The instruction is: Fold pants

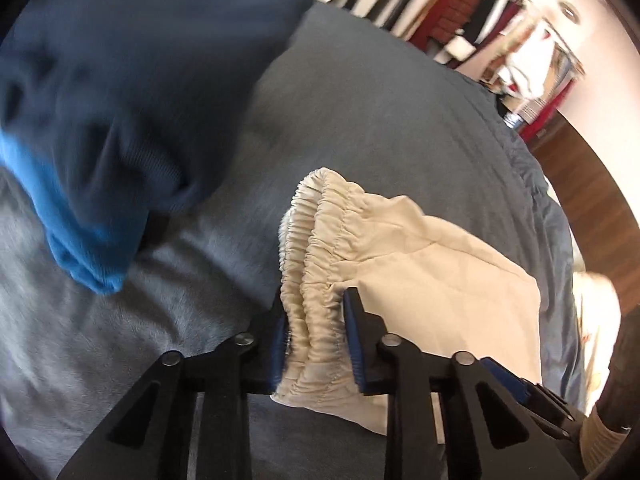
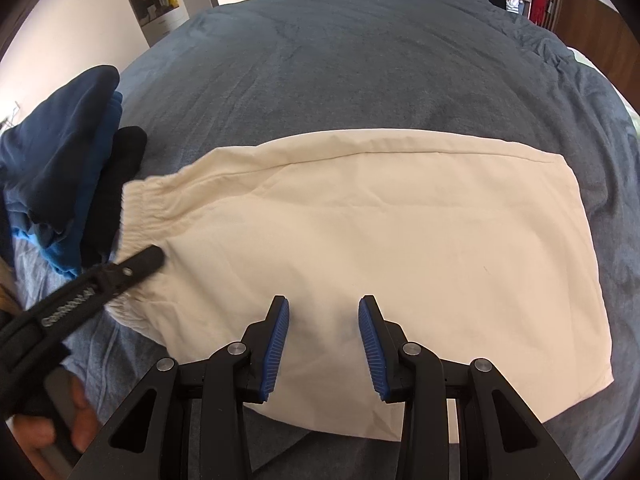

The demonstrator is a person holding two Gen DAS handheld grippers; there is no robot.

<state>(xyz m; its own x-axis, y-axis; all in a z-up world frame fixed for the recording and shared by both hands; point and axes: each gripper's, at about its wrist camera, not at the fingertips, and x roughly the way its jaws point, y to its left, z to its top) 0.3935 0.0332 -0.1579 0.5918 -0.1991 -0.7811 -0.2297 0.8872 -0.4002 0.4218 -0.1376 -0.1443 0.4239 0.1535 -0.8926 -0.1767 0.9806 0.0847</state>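
The cream pants (image 2: 380,240) lie folded on the grey-blue bed cover (image 2: 360,60), elastic waistband (image 2: 148,208) at the left. My left gripper (image 1: 314,320) is shut on the bunched waistband (image 1: 316,260) and lifts it a little off the bed; it also shows in the right wrist view (image 2: 136,264) at the pants' left end. My right gripper (image 2: 323,320) is open and empty, hovering over the near edge of the pants.
A pile of folded blue and dark clothes (image 2: 68,176) sits left of the pants, and looms large in the left wrist view (image 1: 120,100). Hanging clothes (image 1: 500,32) and a wooden floor (image 1: 592,200) lie beyond the bed's far and right edges.
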